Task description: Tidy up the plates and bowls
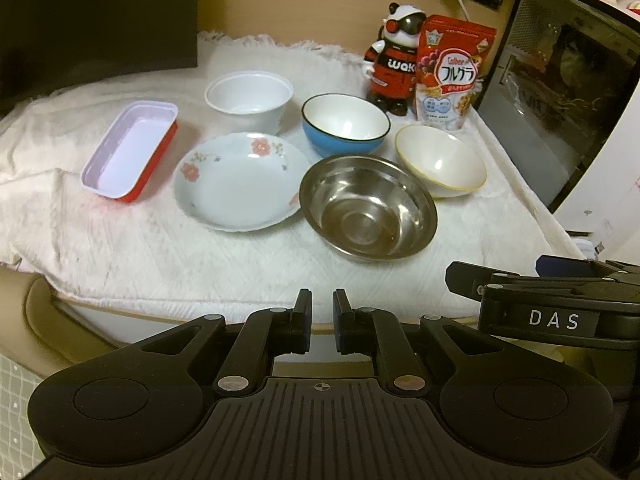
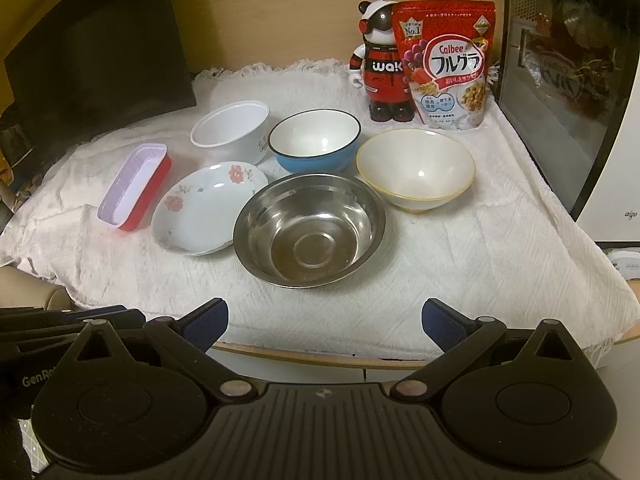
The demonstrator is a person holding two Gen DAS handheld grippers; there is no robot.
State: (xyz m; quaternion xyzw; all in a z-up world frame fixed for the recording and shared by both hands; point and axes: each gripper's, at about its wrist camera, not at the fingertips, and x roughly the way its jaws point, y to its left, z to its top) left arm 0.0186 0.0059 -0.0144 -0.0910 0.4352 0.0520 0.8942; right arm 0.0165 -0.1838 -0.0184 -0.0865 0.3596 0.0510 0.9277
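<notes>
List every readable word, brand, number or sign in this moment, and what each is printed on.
"Calbee", "フルグラ", "No.1": red cereal bag; its smaller print is too small to read.
"wak", cut off by the bag: robot figurine.
"DAS": right gripper's body, in the left wrist view.
"GenRo", cut off: left gripper's body, in the right wrist view.
"aigo": white appliance.

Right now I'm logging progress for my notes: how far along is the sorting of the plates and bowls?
Nothing looks done. The steel bowl, flowered plate, blue bowl, yellow-rimmed bowl, white tub and red tray all sit singly on the white cloth, nothing stacked. Nothing is in hand: the left gripper is shut and empty, the right gripper open and empty, both short of the dishes. All the gathering remains.
</notes>
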